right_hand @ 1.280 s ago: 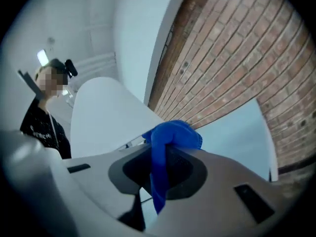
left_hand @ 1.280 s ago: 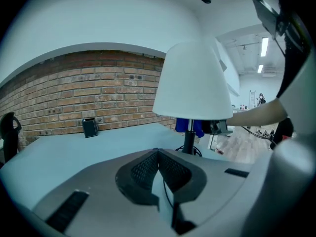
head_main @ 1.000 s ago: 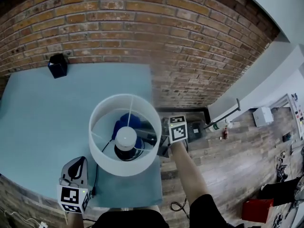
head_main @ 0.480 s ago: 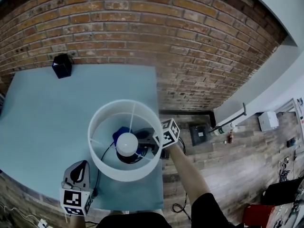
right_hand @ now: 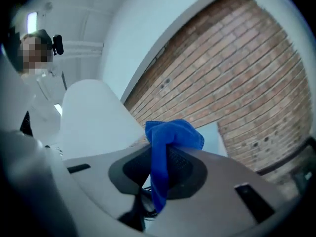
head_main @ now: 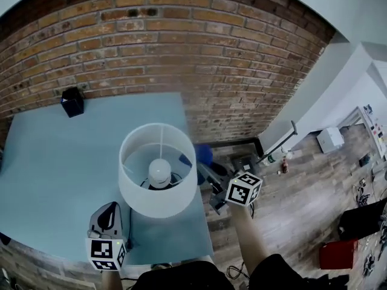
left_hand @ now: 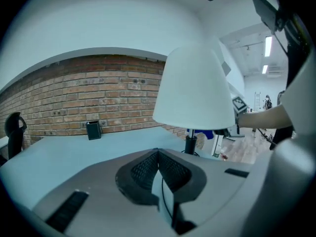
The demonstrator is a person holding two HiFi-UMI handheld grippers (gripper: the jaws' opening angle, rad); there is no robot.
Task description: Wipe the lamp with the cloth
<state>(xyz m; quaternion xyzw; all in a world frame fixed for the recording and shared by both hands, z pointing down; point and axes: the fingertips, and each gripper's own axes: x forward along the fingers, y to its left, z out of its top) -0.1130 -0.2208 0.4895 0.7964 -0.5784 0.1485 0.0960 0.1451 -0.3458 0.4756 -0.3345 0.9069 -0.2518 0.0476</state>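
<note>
The right tool (right_hand: 159, 181) is clamped on the blue cloth (right_hand: 173, 135), which bunches above its jaws and hangs down between them. In the head view the cloth lies just beside the right side of the white lamp (head_main: 158, 169); contact cannot be told. The lamp stands on the pale blue surface (head_main: 54, 162). The left tool (left_hand: 160, 184), jaws together and empty, is near the lamp's front left.

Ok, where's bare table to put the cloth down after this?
Widest bare patch of table: left of the lamp, between the black box by the brick wall and the left gripper at the near edge. The strip between lamp and wall is bare too. Crowded: right of the lamp, where the right gripper holds the cloth.
</note>
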